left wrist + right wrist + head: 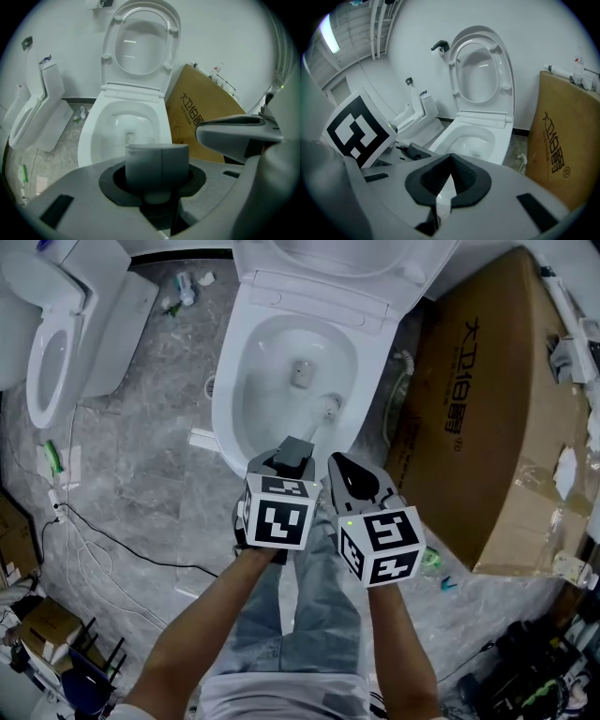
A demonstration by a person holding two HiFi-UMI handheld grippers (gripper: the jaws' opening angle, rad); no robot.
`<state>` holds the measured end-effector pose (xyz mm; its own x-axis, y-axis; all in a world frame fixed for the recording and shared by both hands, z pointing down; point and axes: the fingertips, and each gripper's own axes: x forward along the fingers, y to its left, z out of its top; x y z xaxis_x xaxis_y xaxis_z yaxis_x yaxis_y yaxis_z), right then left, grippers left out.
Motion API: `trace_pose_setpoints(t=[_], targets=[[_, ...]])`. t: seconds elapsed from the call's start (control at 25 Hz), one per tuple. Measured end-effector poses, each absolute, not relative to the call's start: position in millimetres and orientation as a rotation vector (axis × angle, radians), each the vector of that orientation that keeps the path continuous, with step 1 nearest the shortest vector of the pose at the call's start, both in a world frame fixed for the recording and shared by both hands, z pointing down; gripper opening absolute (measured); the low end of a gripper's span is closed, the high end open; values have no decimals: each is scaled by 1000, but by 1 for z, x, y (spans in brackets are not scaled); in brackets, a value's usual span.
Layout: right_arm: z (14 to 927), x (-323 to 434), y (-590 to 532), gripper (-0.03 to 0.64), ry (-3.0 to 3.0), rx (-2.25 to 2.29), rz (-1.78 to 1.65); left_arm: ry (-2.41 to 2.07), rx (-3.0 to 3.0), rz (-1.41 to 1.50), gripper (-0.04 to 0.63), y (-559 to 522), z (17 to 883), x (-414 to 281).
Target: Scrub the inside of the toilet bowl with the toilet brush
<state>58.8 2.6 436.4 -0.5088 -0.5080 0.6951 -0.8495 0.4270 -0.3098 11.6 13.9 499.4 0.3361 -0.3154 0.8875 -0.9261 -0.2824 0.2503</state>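
Head view: the toilet bowl [228, 390] is seen from above with its seat and lid up. The white head of the toilet brush [327, 409] is inside the bowl, toward its near right side, just beside the drain opening [302, 372]. In the left gripper view, the brush's grey handle [157, 161] is clamped between the jaws of the left gripper [157, 185]. The right gripper [450, 164] is pressed together on nothing and held beside the left. A cardboard box [497, 427] is leaned beside the toilet.
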Motion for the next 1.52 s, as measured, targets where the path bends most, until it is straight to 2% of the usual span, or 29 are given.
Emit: trace_pose_setpoints(t=[0.92,1.52], targets=[[459,64,-42,-2,-2174,1079,913,-1157,1826,887,156,-73,501,26],[466,65,-64,-2,-2167,1071,908,-1246,1791,851,156,-112,503,-2]])
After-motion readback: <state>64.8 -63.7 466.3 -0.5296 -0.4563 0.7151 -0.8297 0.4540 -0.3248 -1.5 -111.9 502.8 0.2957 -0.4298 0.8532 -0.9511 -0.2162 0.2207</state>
